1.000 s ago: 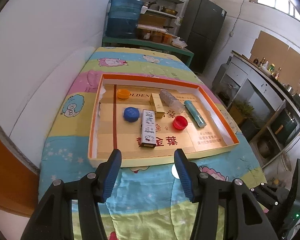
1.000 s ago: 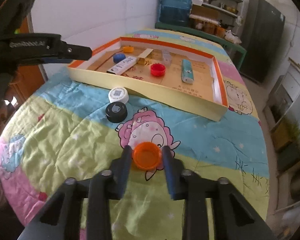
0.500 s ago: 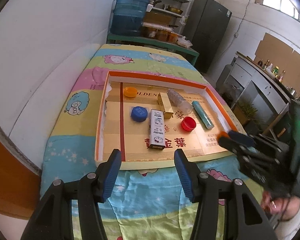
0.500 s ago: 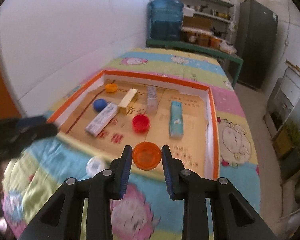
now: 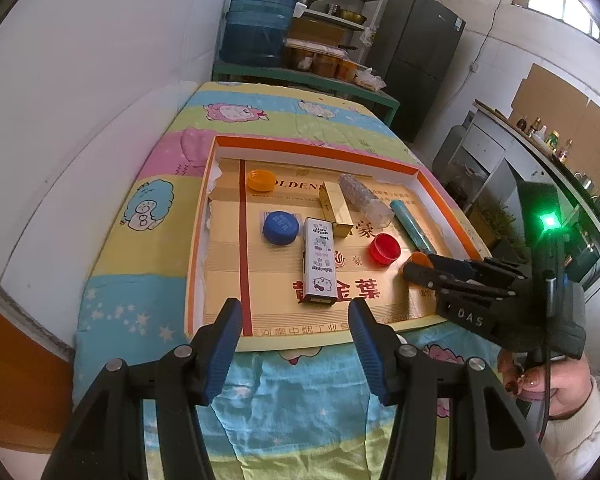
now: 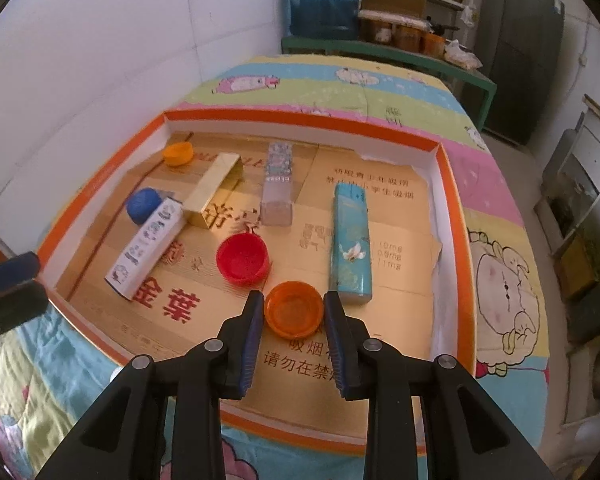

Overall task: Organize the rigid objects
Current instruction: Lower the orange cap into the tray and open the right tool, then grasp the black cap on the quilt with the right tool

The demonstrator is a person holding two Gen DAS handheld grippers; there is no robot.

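My right gripper [image 6: 293, 314] is shut on an orange bottle cap [image 6: 294, 310] and holds it over the near part of the orange-rimmed cardboard tray [image 6: 456, 240], between a red cap [image 6: 242, 257] and a teal lighter [image 6: 350, 240]. In the left wrist view the right gripper [image 5: 414, 266] reaches into the tray [image 5: 194, 236] from the right with the orange cap [image 5: 419, 258]. My left gripper [image 5: 295, 330] is open and empty above the tray's near edge.
The tray also holds a blue cap [image 5: 281, 227], a small orange cap [image 5: 260, 180], a white patterned box [image 5: 319, 266], a gold box [image 5: 335, 210] and a clear patterned box [image 5: 364, 200]. The tray lies on a cartoon-print quilt [image 5: 260, 392]. A wall runs along the left.
My right gripper has carried the orange cap from above the quilt forward over the tray's near wall and lower into the tray. My left gripper has barely moved.
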